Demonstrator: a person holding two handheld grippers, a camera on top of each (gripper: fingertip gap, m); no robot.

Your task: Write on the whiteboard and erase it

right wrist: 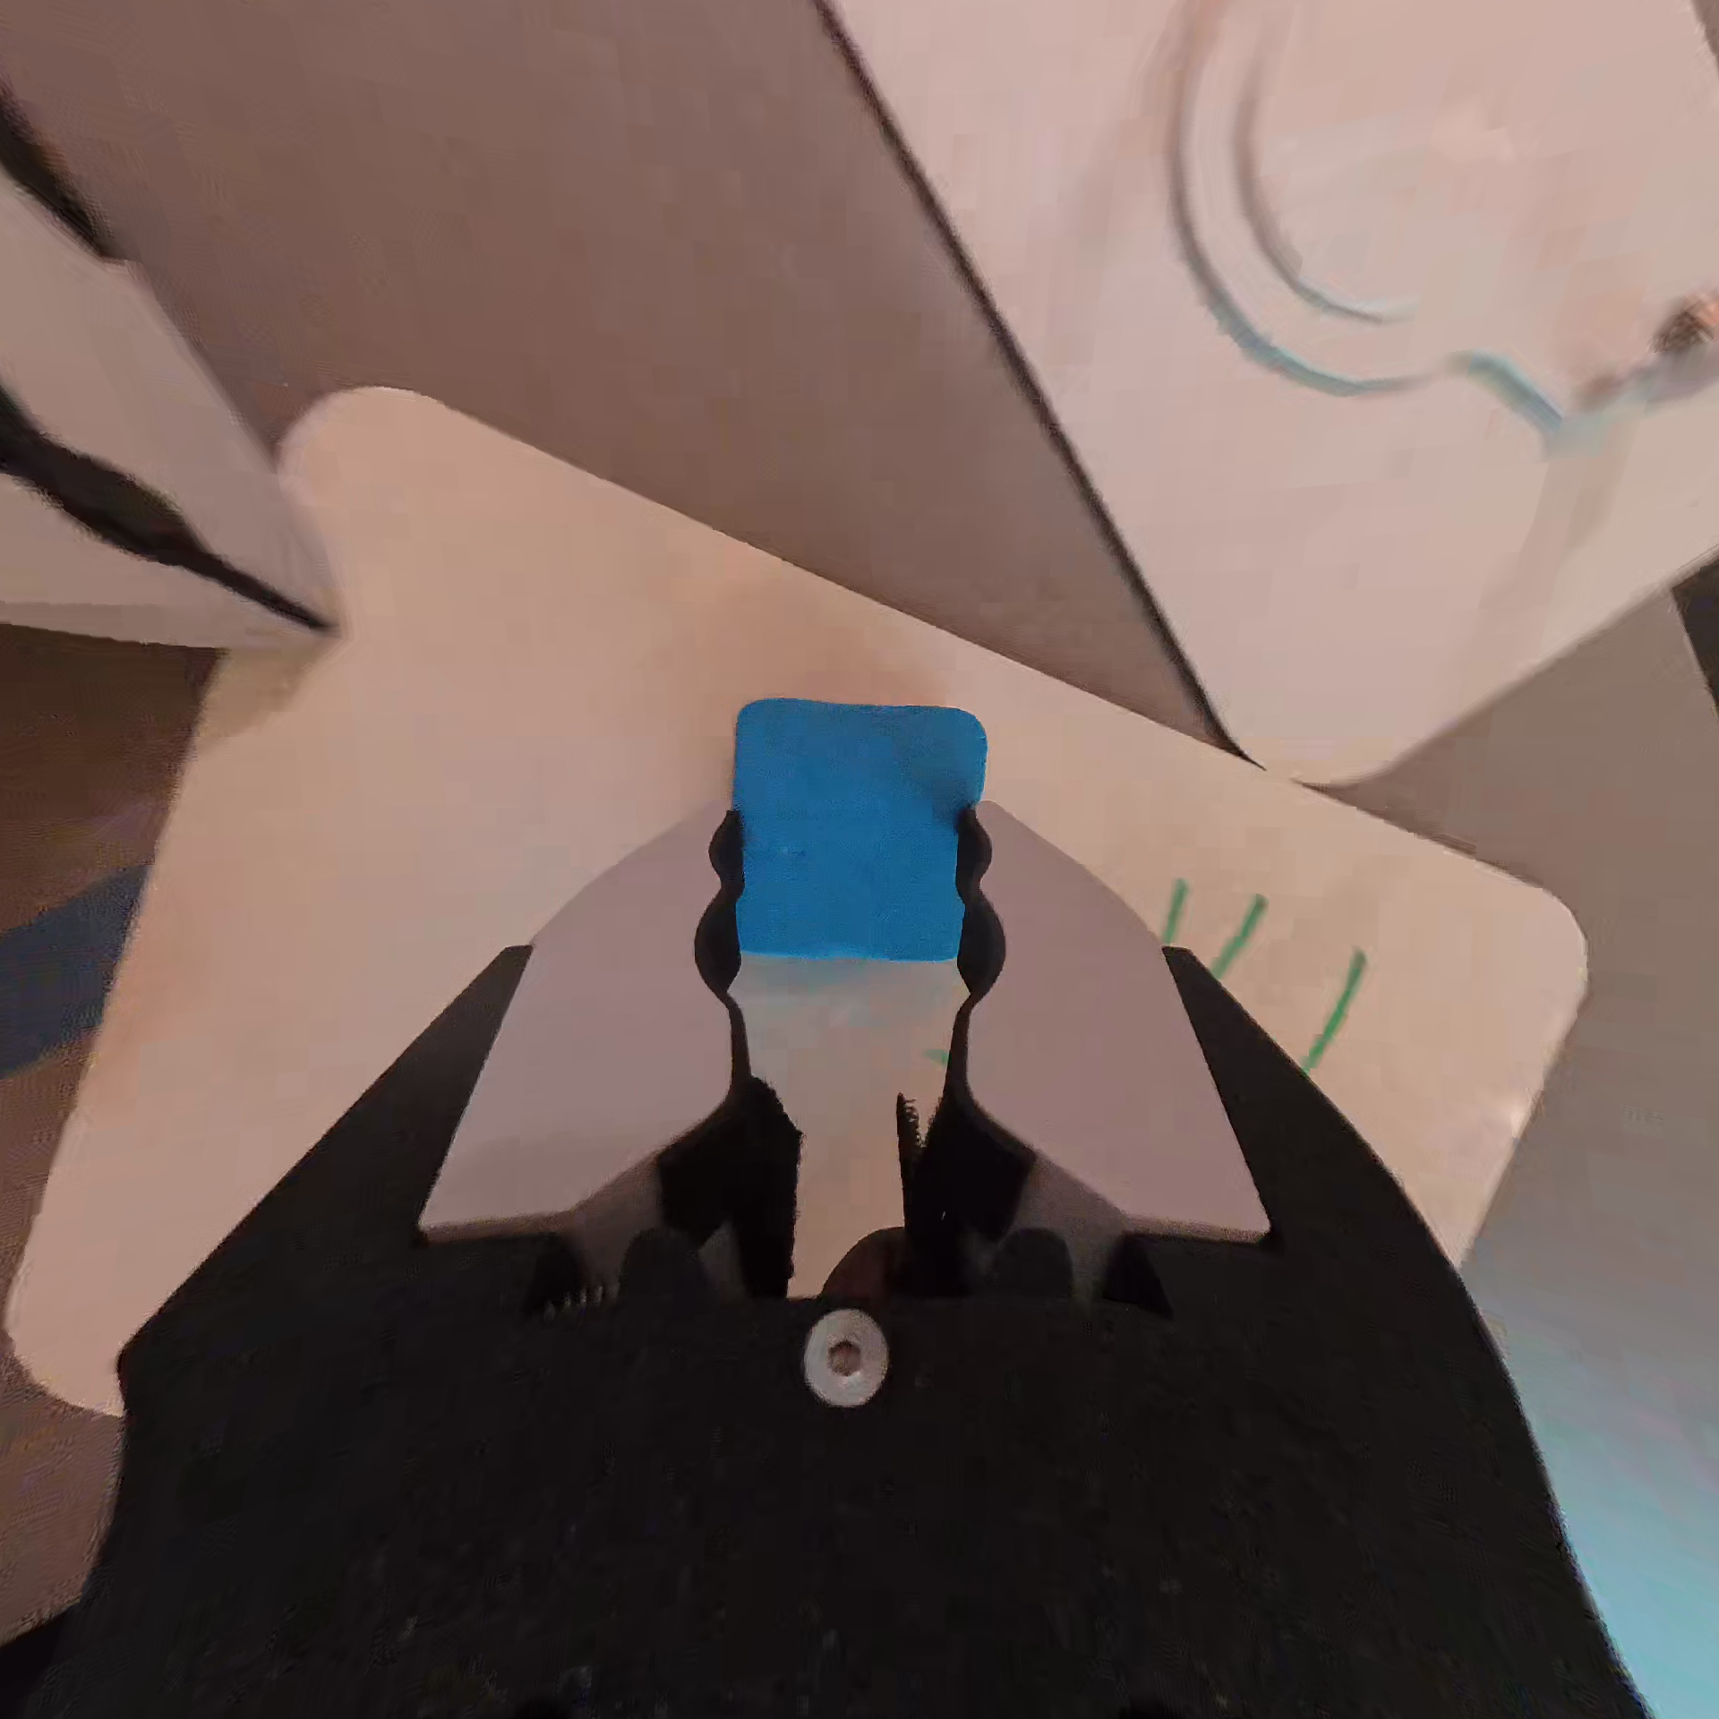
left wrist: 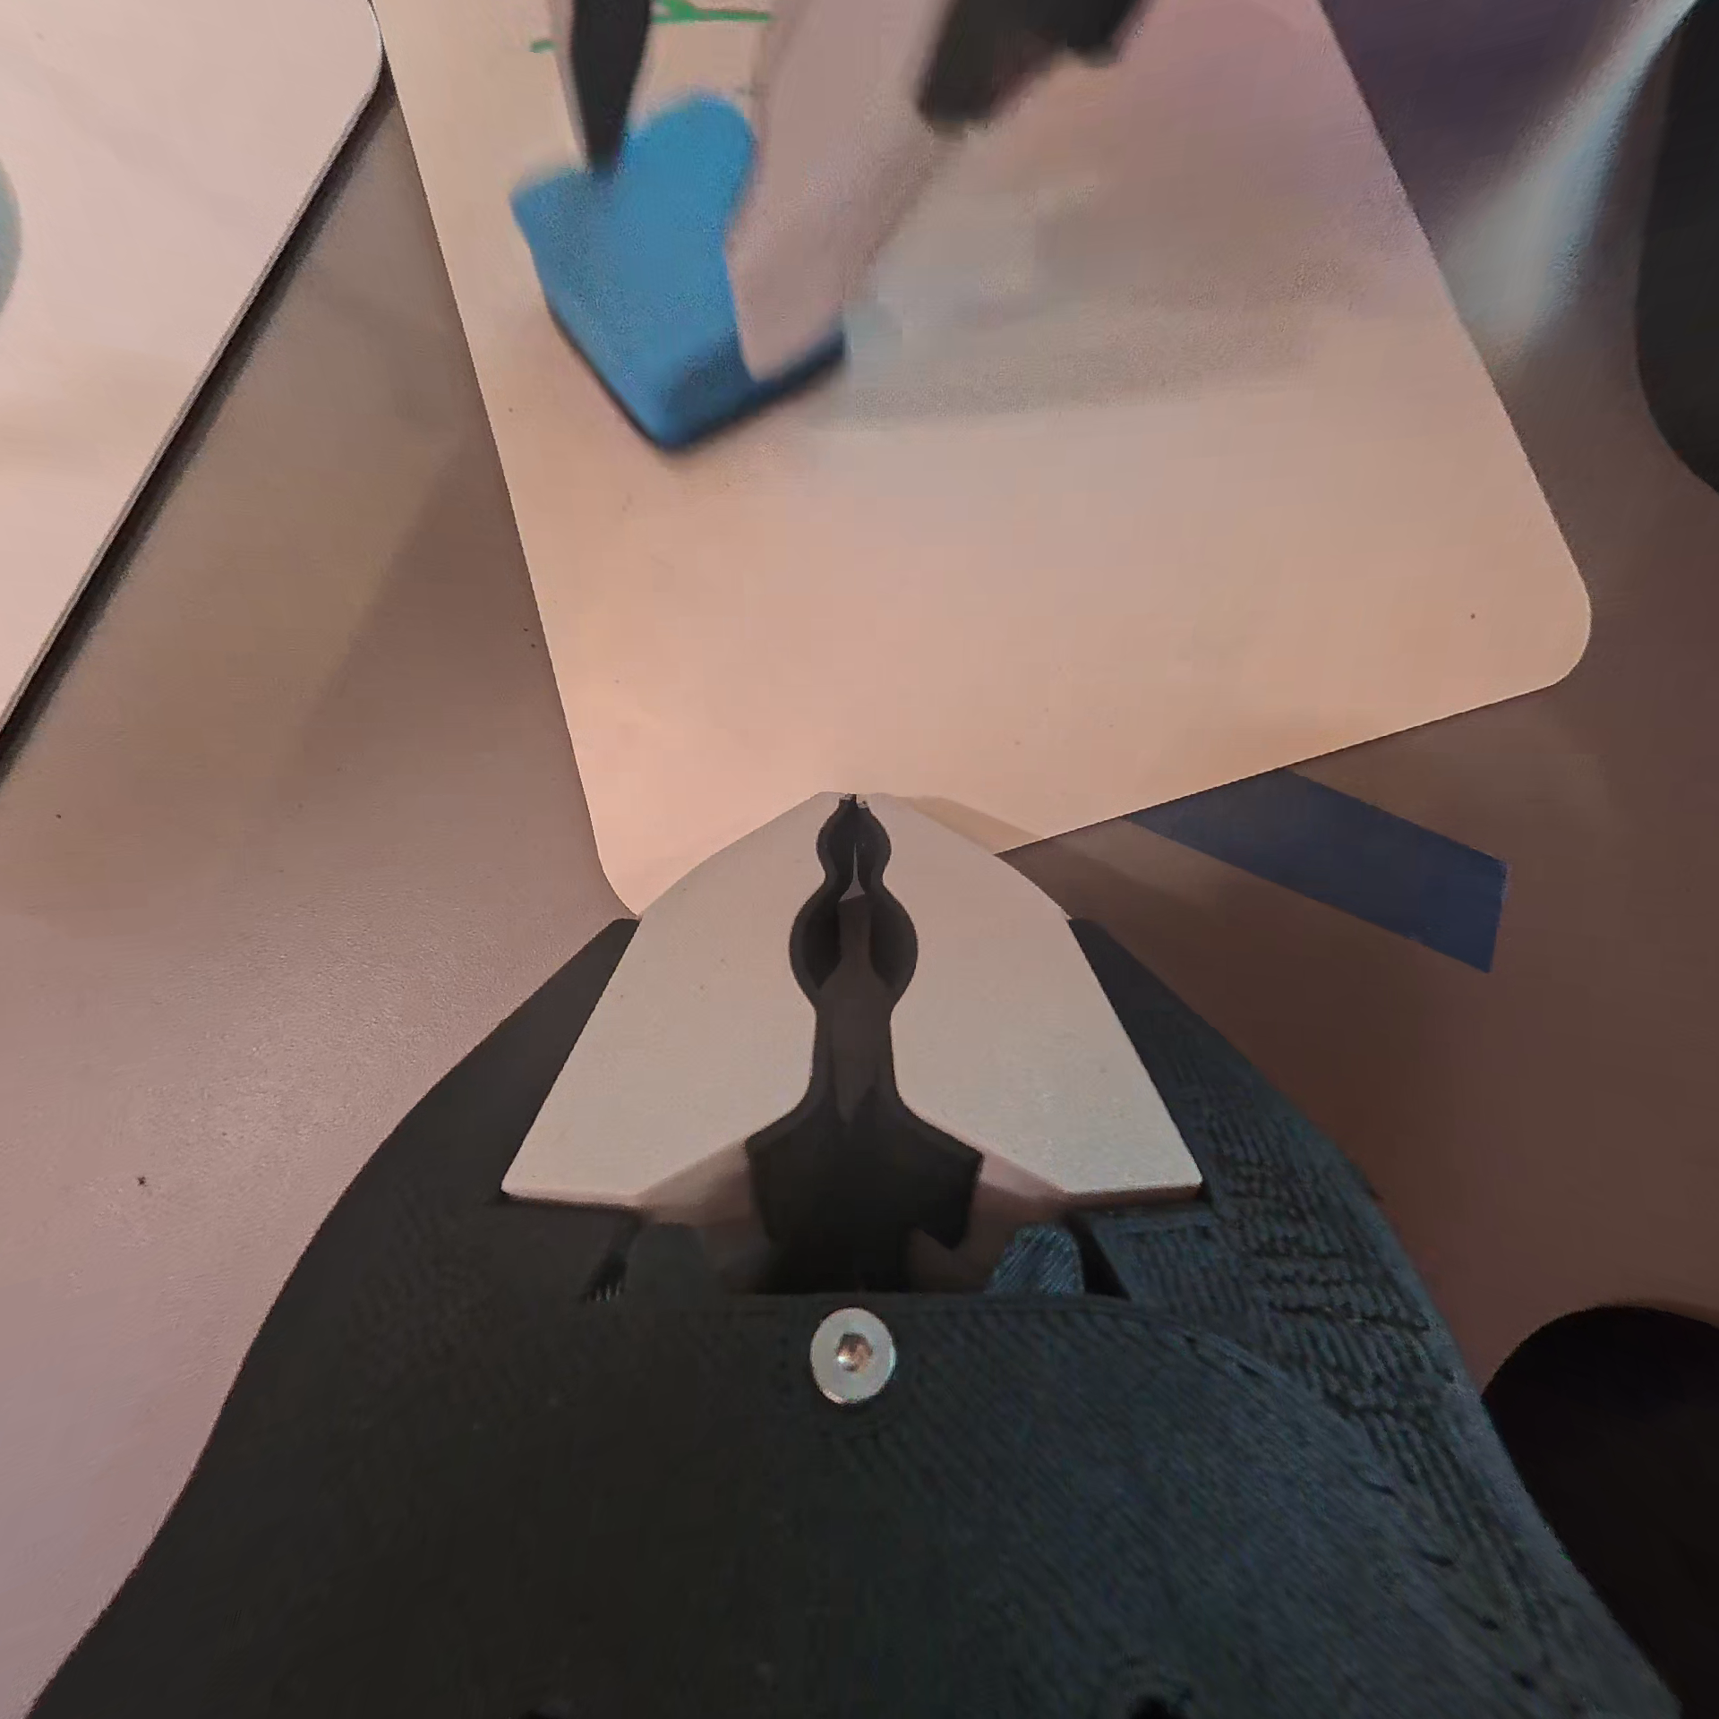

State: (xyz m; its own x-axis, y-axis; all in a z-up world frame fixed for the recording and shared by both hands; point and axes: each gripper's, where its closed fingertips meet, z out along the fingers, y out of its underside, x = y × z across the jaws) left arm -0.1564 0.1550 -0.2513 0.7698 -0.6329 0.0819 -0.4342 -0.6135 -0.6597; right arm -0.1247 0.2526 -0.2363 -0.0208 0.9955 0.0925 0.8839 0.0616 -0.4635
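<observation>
Right claw (right wrist: 848, 828) gripping eraser (right wrist: 858, 828) lengthwise

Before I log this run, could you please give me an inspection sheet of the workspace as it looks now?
Surface: brown tabletop, bare where visible.
Job's things: white whiteboard lying flat; blue eraser on it; green marker strokes remain beside the eraser.
Clutter: blue tape strip under the board's near edge; second white board with curved lines.
Grippers: left tool shut, empty, tips at the board's near edge; right tool shut on the eraser.
Cables: nothing seen.
Surroundings: dark shapes at the right edge, unclear.
</observation>
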